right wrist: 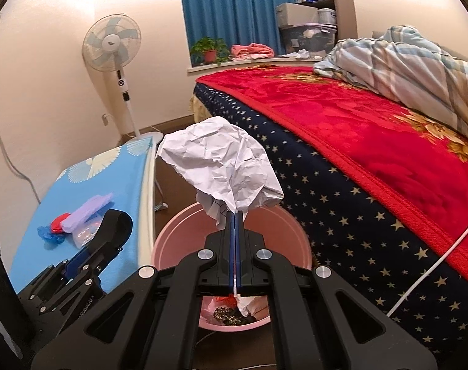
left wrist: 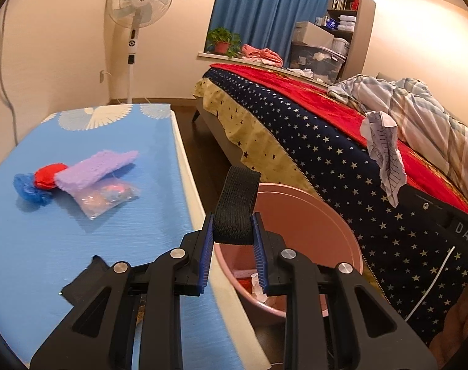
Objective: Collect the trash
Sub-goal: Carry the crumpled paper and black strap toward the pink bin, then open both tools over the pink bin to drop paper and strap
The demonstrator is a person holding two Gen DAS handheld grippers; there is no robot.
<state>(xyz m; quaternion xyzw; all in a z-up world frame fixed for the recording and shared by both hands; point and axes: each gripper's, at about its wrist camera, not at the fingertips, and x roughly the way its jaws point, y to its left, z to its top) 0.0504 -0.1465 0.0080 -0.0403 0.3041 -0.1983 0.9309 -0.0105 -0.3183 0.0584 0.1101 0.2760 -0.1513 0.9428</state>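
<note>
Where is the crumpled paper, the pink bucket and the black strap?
crumpled paper (right wrist: 221, 166), right wrist view, middle of the white wad
pink bucket (right wrist: 172, 231), right wrist view, bare inner wall on the left
black strap (left wrist: 235, 208), left wrist view, middle of the woven band

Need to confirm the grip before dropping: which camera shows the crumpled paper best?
The right wrist view: the crumpled paper fills the centre, pinched by the right gripper above the pink bin. The left wrist view shows it small, at the right edge, against the bed.

Blue bench (left wrist: 48, 246): purple foam (left wrist: 95, 168), red wad (left wrist: 48, 175), blue wad (left wrist: 27, 188), clear bag (left wrist: 107, 197) mid-surface; black scrap (left wrist: 82, 280) near edge. Floor (left wrist: 209, 154): pink bin (left wrist: 311, 225) beside bench.
</note>
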